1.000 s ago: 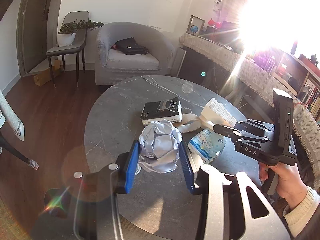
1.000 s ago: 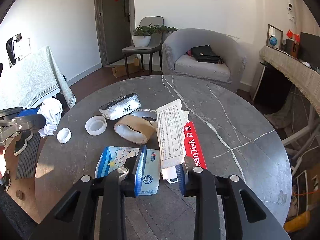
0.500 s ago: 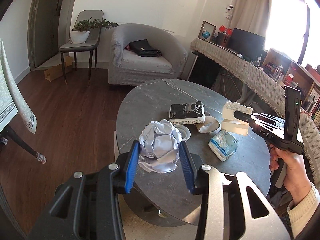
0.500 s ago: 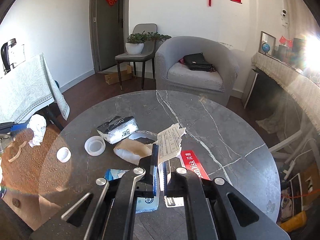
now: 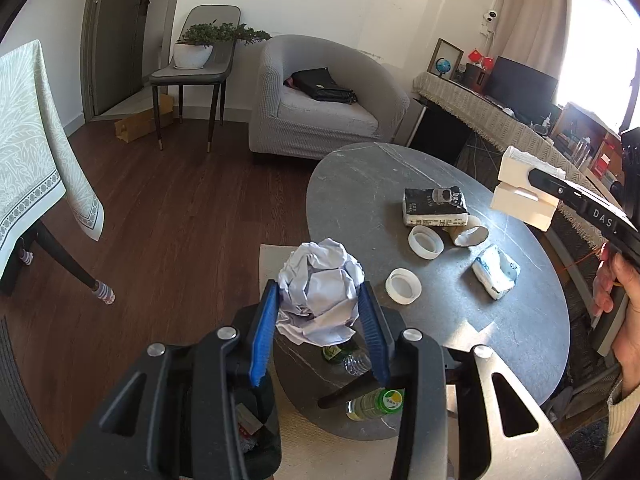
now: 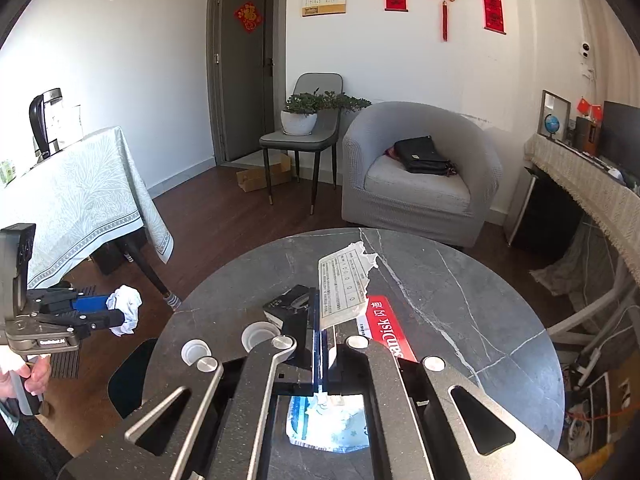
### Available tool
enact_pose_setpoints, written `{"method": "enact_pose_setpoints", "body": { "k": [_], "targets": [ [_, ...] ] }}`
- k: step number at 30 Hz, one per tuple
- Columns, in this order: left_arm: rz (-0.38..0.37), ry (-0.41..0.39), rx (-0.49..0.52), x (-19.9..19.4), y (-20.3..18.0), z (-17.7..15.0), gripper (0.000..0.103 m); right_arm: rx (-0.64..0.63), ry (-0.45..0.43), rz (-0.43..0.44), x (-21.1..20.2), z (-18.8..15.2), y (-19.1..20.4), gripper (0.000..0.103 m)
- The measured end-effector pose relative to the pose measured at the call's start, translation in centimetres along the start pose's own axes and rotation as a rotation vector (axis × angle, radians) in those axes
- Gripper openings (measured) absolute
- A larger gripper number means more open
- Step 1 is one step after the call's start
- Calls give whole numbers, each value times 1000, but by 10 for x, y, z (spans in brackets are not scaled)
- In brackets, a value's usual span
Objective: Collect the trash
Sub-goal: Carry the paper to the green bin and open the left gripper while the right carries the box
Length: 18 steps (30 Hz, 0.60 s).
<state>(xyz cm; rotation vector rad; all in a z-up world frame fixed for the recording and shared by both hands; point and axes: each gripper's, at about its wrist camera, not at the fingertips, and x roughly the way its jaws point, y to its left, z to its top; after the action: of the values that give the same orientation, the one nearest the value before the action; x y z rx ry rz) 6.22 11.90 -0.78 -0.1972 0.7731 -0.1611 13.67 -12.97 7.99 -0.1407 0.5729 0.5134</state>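
Observation:
My left gripper (image 5: 320, 312) is shut on a crumpled white paper ball (image 5: 320, 284) and holds it beyond the left edge of the round grey table (image 5: 360, 168), above a black bin (image 5: 256, 432) on the floor. In the right wrist view the left gripper (image 6: 120, 314) with the paper ball (image 6: 127, 307) hangs out at the left. My right gripper (image 6: 320, 320) is shut on a torn white and red card package (image 6: 346, 286), lifted off the table. In the left wrist view the right gripper (image 5: 534, 178) carries this package (image 5: 520, 200) at the right.
On the table lie a black packet (image 5: 434, 206), two white lids (image 5: 426, 242), a brown tape roll (image 5: 472, 236) and a blue tissue pack (image 5: 496, 270). Bottles (image 5: 372, 402) stand under the table. A grey armchair (image 5: 320, 120) and a cloth-covered table (image 6: 80, 200) stand around.
The left gripper carried the paper ball off the table to beyond its left edge, over the bin. The right gripper shut on the card package and lifted it.

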Motion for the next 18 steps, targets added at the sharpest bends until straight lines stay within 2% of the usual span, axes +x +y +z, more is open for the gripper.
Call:
{"method": "enact_pose_setpoints", "body": {
  "k": [9,18],
  "targets": [
    [61,54,-45,6,45,-18,43,-71,19,114,13,12,69,0],
    [117,154,-87,18,83,-51,43,-106,75,231,42,13,131,0]
  ]
}}
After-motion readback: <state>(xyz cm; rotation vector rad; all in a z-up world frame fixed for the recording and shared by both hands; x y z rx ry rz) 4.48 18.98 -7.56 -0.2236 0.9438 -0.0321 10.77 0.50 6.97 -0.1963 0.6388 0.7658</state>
